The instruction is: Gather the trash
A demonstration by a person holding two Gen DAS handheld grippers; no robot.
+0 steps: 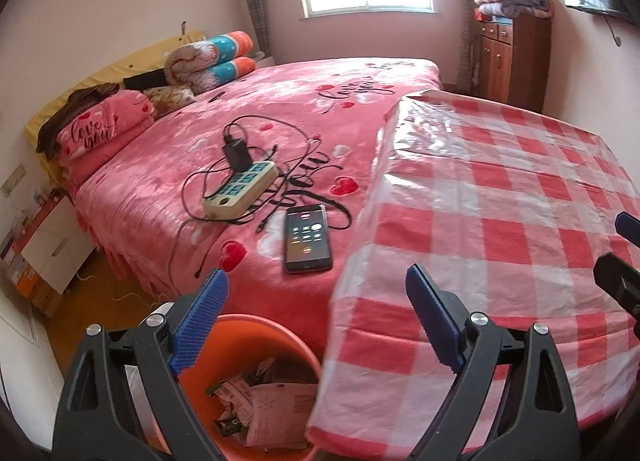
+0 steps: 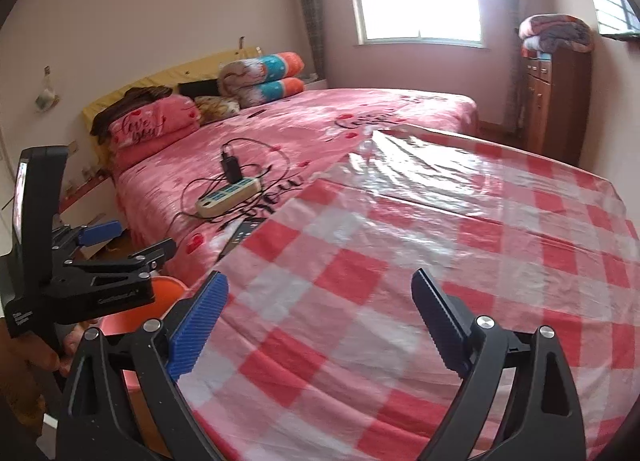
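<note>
An orange trash bucket (image 1: pixel 288 335) stands on the floor between the bed and the table, with crumpled paper and wrappers (image 1: pixel 272 401) inside. My left gripper (image 1: pixel 316 321) hangs open above the bucket and the table's edge, nothing between its blue pads. My right gripper (image 2: pixel 320 325) is open over the red-and-white checked tablecloth (image 2: pixel 440 261), also empty. In the right wrist view the left gripper (image 2: pixel 132 241) shows at the left edge, held by a hand (image 2: pixel 44 361), above the bucket's rim (image 2: pixel 168 293). The right gripper's fingertips (image 1: pixel 628 227) poke in at the left wrist view's right edge.
A pink bed (image 1: pixel 168 197) carries a phone (image 1: pixel 307 238), a power strip (image 1: pixel 240 191) with a black charger and tangled cables. Folded quilts (image 1: pixel 208 61) lie at its head. A wooden cabinet (image 1: pixel 512 57) stands by the window. Boxes (image 1: pixel 24 257) line the left wall.
</note>
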